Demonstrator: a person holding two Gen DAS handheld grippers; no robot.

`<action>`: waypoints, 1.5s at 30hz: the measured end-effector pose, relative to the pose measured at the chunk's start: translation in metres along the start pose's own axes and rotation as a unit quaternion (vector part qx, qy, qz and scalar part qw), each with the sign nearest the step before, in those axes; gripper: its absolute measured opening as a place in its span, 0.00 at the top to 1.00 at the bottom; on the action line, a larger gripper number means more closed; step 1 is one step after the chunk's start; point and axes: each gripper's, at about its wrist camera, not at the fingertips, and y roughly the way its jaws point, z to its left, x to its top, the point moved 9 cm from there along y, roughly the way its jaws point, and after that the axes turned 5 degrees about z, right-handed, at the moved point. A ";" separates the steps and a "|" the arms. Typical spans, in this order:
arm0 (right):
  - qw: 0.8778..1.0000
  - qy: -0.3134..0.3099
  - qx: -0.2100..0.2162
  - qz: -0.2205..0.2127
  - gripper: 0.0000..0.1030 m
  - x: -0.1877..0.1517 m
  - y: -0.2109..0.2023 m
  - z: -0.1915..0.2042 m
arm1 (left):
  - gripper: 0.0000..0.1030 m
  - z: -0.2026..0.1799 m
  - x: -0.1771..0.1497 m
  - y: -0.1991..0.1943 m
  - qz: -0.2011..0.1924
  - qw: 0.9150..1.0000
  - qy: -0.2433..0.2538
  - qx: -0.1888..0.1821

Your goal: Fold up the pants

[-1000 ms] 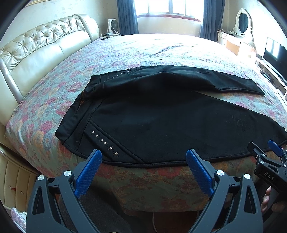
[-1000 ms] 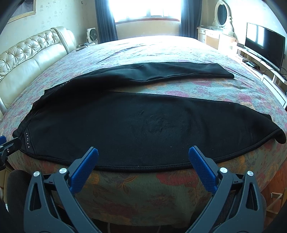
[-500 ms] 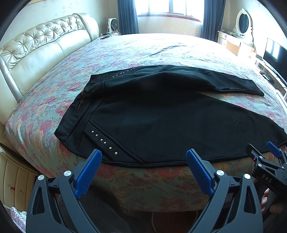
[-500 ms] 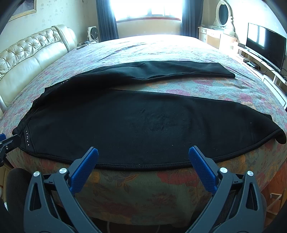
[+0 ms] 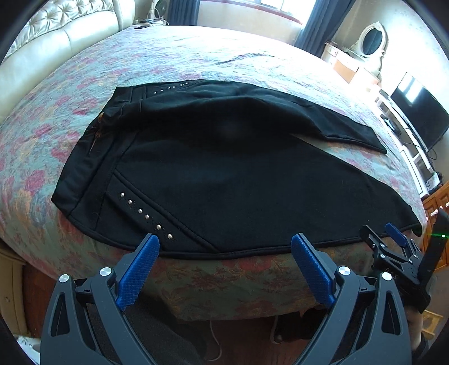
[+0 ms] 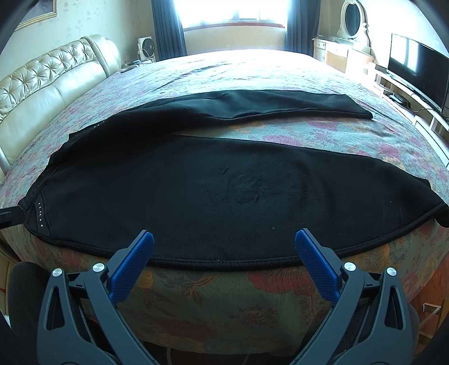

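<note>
Black pants (image 5: 224, 174) lie spread flat on the floral bedspread, waistband to the left, both legs running right, one leg along the near bed edge. Silver studs mark the hip pocket (image 5: 146, 214). My left gripper (image 5: 224, 248) is open and empty, just short of the near hem by the studs. My right gripper (image 6: 224, 244) is open and empty, just short of the near hem at mid-leg of the pants (image 6: 224, 191). The right gripper also shows in the left wrist view (image 5: 393, 241), by the leg cuff.
The bed (image 6: 252, 70) stretches far back, with a cream tufted headboard (image 6: 42, 84) on the left. A television (image 6: 421, 67) and a dresser with oval mirror (image 6: 350, 25) stand on the right. The mattress side (image 6: 224, 303) drops away below the grippers.
Both grippers have moved a little closer to the near hem of the pants. The left view has tilted and shifted left toward the waistband. The pants have not moved.
</note>
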 end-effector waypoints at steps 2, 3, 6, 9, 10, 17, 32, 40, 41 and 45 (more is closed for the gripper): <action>1.000 -0.004 0.001 0.008 0.02 0.001 0.006 0.003 | 0.09 0.019 0.014 -0.003 -0.015 1.000 0.013 0.016; 1.000 -0.007 0.003 0.011 0.02 0.003 0.009 0.006 | 0.09 0.027 0.022 -0.004 -0.021 0.999 0.021 0.013; 1.000 -0.019 0.009 0.019 0.02 0.008 0.017 0.016 | 0.09 0.068 0.056 -0.002 -0.034 0.998 0.029 0.035; 0.999 -0.029 0.017 0.024 0.02 0.016 0.024 0.029 | 0.09 0.116 0.096 0.010 -0.051 0.993 0.041 0.101; 0.999 -0.031 0.020 0.024 0.02 0.019 0.026 0.032 | 0.09 0.133 0.106 0.023 -0.027 0.992 0.047 0.113; 0.997 -0.043 0.054 0.032 0.02 0.038 0.038 0.064 | 0.09 0.230 0.178 0.076 0.022 0.996 -0.015 0.087; 0.993 -0.027 0.083 0.077 0.02 0.042 0.080 0.068 | 0.09 0.248 0.255 0.154 0.013 0.989 -0.086 -0.115; 0.991 -0.017 0.107 0.071 0.02 0.048 0.081 0.064 | 0.09 0.226 0.251 0.152 -0.006 0.968 -0.095 -0.231; 0.991 -0.013 0.111 0.071 0.02 0.050 0.081 0.063 | 0.22 0.229 0.252 0.151 -0.010 0.963 -0.112 -0.244; 0.989 0.001 0.128 0.080 0.02 0.055 0.083 0.059 | 0.77 0.240 0.242 0.162 0.010 0.967 -0.127 -0.220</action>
